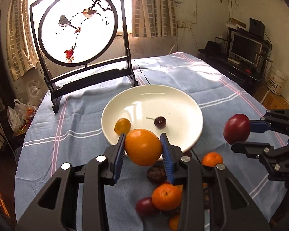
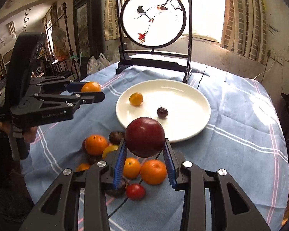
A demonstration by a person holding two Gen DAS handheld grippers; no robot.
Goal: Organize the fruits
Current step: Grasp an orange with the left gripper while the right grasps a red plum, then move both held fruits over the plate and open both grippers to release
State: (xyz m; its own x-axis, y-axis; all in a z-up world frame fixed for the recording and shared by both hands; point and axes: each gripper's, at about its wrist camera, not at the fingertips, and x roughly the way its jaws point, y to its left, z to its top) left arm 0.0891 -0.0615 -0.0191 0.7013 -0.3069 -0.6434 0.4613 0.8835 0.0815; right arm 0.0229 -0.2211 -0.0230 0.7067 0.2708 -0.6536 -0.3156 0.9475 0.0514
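My left gripper [image 1: 142,143] is shut on an orange [image 1: 143,146], held in the air just in front of the white plate's [image 1: 175,100] near rim. My right gripper [image 2: 144,144] is shut on a dark red plum [image 2: 144,136], also lifted off the cloth beside the plate [image 2: 192,127]. On the plate lie a small orange fruit [image 2: 136,99] and a dark cherry [image 2: 162,112]. A pile of oranges [image 2: 153,171], a red tomato [image 2: 135,191] and dark brown fruits [image 2: 116,136] lies on the blue cloth below the grippers. The left gripper [image 2: 98,92] shows at the left of the right wrist view.
A black-framed round bird screen [image 1: 78,27] stands at the far edge of the table behind the plate. A thin black cable [image 1: 142,75] runs across the blue checked cloth [image 1: 221,96]. Plastic bags [image 1: 19,115] sit past the left table edge. A monitor stand [image 1: 244,48] is at right.
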